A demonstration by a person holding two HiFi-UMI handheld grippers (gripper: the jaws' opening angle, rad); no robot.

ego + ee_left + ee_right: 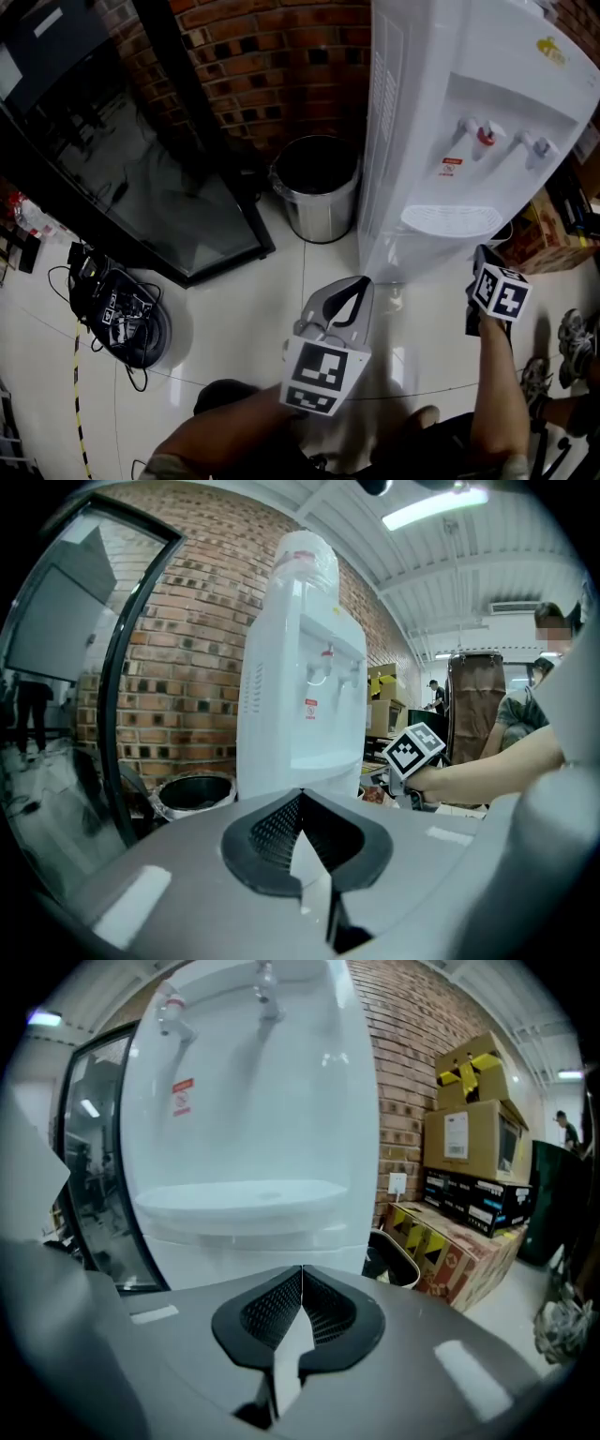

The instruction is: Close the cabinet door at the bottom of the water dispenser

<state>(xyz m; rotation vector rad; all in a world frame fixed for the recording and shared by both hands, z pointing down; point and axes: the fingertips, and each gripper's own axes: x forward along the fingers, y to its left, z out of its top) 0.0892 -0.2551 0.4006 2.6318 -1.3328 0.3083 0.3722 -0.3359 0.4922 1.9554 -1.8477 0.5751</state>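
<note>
In the head view, your left gripper [361, 281] hangs low before the dispenser [450, 122]. Your right gripper [486, 258] is just beside its base, and a bin [317, 187] stands left of it. In the left gripper view your jaws meet, empty, with the dispenser ahead. In the right gripper view they meet too (nothing between them), the dispenser's lower front close ahead.

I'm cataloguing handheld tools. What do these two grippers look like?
The left gripper and right gripper look alike: smooth grey bodies tapering to two jaws lined with black textured pads. Each carries a white cube printed with black square markers. The forearms behind them are bare; no cables show.
</note>
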